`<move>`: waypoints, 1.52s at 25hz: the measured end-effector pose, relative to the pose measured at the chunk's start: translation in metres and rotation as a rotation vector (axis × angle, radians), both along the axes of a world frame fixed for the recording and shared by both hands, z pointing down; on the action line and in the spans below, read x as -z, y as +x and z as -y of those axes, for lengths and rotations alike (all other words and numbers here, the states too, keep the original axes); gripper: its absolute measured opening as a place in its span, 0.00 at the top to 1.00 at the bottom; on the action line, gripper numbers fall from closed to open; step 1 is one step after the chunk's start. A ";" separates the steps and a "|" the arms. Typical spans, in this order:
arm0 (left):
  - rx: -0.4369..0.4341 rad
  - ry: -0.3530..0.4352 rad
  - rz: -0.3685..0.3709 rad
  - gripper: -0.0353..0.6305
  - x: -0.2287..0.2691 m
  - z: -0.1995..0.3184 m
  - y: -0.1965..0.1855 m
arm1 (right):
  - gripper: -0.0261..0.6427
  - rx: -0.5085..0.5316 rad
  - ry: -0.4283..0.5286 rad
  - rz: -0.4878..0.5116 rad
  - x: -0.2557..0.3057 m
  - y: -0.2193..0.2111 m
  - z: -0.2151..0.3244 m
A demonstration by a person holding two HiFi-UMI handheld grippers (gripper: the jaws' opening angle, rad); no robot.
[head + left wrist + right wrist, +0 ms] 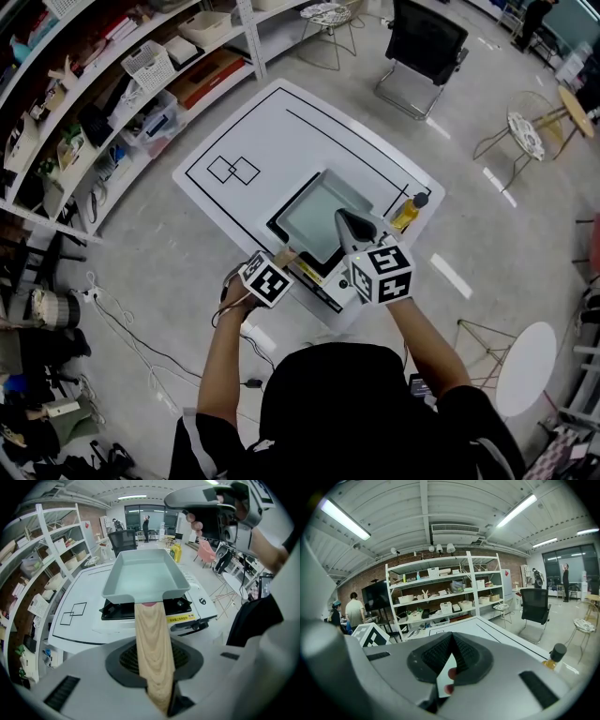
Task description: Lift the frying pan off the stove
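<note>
The left claw [153, 670] is pinching the frying pan [140, 576] by its wooden handle [151, 634] at the stove [180, 606], while the right claw [449, 667] is hovering above the pan, pressed together.

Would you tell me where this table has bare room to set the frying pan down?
The table is bare around the drawn squares and beyond the stove to the far edge. The near right corner is crowded: stove, frying pan, and the bottle at the right edge.
</note>
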State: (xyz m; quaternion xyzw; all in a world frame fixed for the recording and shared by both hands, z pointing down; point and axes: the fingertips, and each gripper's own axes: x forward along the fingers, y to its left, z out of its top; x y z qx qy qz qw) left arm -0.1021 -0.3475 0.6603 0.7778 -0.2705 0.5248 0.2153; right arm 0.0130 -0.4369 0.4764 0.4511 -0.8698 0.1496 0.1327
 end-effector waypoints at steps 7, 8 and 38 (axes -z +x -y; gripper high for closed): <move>0.051 0.040 -0.022 0.80 0.003 -0.003 0.001 | 0.96 -0.001 0.001 -0.003 0.000 0.004 -0.006; 0.064 0.043 -0.032 0.80 0.004 -0.003 0.001 | 0.96 0.000 0.002 -0.003 0.000 0.004 -0.007; 0.487 0.309 -0.197 0.80 0.102 -0.073 -0.055 | 0.96 0.054 0.049 -0.016 0.022 -0.033 -0.095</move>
